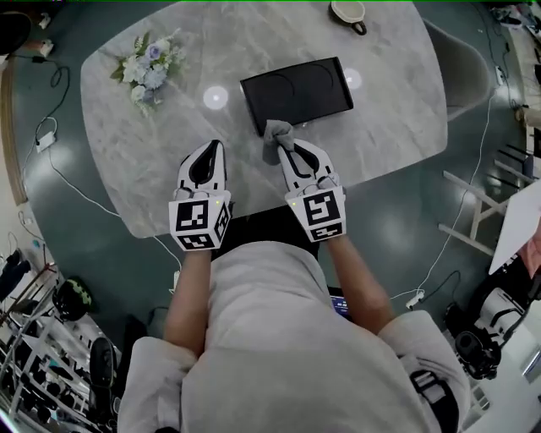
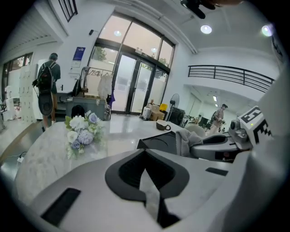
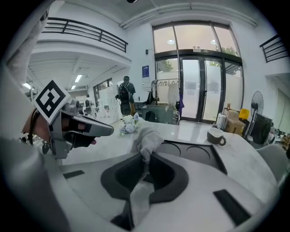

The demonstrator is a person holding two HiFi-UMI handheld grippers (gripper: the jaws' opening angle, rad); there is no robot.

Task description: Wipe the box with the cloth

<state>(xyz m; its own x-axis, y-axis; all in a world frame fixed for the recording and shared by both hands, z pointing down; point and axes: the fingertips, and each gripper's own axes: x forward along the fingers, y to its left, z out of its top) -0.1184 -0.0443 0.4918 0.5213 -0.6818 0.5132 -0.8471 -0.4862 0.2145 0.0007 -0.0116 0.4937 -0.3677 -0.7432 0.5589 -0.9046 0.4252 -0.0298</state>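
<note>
A flat black box [image 1: 296, 91] lies on the marble table [image 1: 169, 161], with two round hollows in its top. My right gripper [image 1: 283, 145] is shut on a grey cloth [image 1: 276, 134], bunched at the box's near left corner. In the right gripper view the cloth [image 3: 147, 141] sticks up out of the jaws, in front of the box [image 3: 192, 153]. My left gripper [image 1: 217, 145] hovers over bare table left of the box, shut with nothing in it. The left gripper view shows the box [image 2: 159, 142] and cloth [image 2: 183, 141] to its right.
A bunch of pale flowers [image 1: 150, 65] lies at the table's far left. A cup [image 1: 348, 12] stands at the far edge beyond the box. A chair [image 1: 467, 72] is at the table's right, and cables trail on the floor. People stand far off indoors.
</note>
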